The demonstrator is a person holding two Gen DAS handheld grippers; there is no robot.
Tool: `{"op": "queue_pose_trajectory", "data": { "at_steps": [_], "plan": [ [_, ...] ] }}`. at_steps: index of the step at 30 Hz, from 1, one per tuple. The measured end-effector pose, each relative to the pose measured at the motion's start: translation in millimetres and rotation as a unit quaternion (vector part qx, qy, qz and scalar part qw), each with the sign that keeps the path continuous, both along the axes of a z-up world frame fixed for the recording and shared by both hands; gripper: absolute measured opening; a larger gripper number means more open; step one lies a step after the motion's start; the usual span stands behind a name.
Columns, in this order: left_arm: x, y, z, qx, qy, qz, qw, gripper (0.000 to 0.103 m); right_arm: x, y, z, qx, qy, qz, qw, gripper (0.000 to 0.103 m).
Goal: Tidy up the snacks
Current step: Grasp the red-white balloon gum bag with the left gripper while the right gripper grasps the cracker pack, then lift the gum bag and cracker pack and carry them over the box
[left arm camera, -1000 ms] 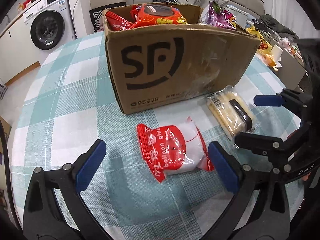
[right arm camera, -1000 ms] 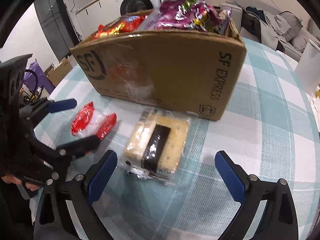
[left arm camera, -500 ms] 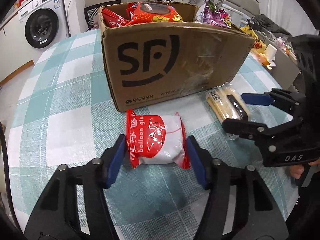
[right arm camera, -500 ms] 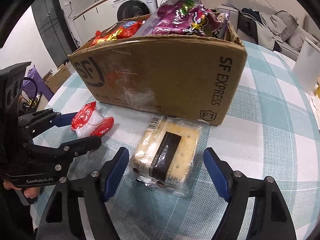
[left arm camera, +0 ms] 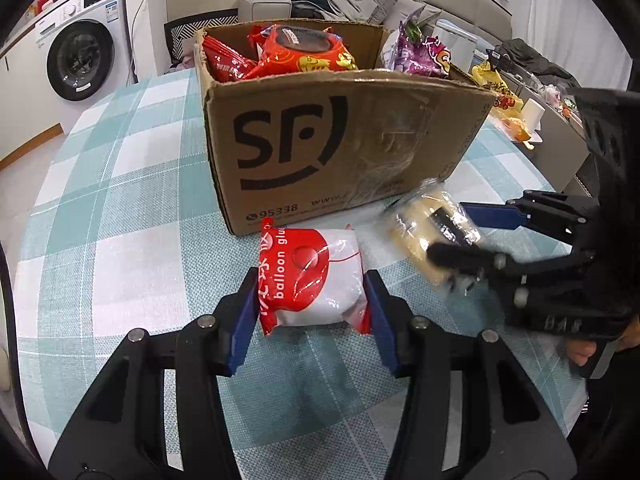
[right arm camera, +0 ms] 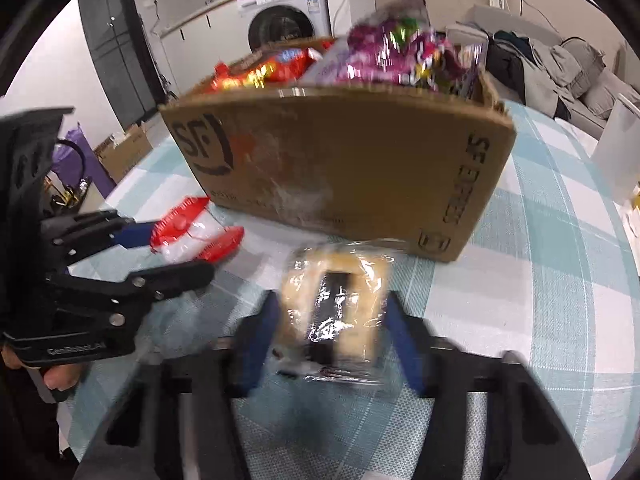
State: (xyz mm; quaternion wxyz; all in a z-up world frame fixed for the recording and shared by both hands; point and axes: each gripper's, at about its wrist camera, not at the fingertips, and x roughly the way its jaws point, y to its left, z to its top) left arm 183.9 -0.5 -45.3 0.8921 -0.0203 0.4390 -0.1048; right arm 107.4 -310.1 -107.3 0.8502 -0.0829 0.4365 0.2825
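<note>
My left gripper [left arm camera: 310,304] is shut on a red and white snack packet [left arm camera: 312,276], held just above the checked tablecloth in front of the SF cardboard box [left arm camera: 340,140]. My right gripper [right arm camera: 332,332] is shut on a clear-wrapped yellow cracker pack [right arm camera: 336,304], lifted slightly near the box's front corner [right arm camera: 360,176]. The box holds red snack bags [left arm camera: 296,52] and a purple bag [left arm camera: 416,52]. Each gripper shows in the other's view: the right gripper [left arm camera: 464,232] and the left gripper [right arm camera: 172,248].
The round table has a teal and white checked cloth [left arm camera: 120,208]. Yellow snack bags [left arm camera: 500,92] lie beyond the box at the right. A washing machine [left arm camera: 84,60] and a sofa with clothes [left arm camera: 344,0] stand behind the table.
Both grippers have closed: the left on the red and white packet, the right on the cracker pack. Both packets have lifted a little toward the box.
</note>
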Motion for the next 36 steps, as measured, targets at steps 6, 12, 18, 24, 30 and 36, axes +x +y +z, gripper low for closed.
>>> {"op": "queue_pose_trajectory", "data": {
  "at_steps": [6, 12, 18, 24, 30, 36],
  "plan": [
    [-2, 0, 1, -0.001, -0.002, 0.0, 1.0, 0.048, -1, 1, 0, -0.002, 0.007, 0.011, 1.0, 0.042],
    [-2, 1, 1, -0.002, -0.002, 0.0, 1.0, 0.048, -4, 11, -2, 0.005, 0.009, 0.022, 1.0, 0.054],
    [-3, 1, 2, -0.003, -0.004, 0.001, 1.0, 0.048, -7, 23, -10, -0.012, 0.008, 0.03, 0.999, 0.065],
    [-5, 1, 4, -0.004, -0.009, 0.0, 1.0, 0.048, -10, 30, -14, -0.024, -0.001, 0.034, 0.999, 0.058],
    [-11, 1, 15, -0.011, -0.028, -0.001, 0.9995, 0.048, -11, 25, -1, 0.004, -0.007, 0.04, 0.999, 0.058],
    [-20, 0, 34, -0.021, -0.053, -0.001, 0.9984, 0.048, -18, 21, 22, 0.03, -0.029, 0.039, 0.998, 0.058]
  ]
}}
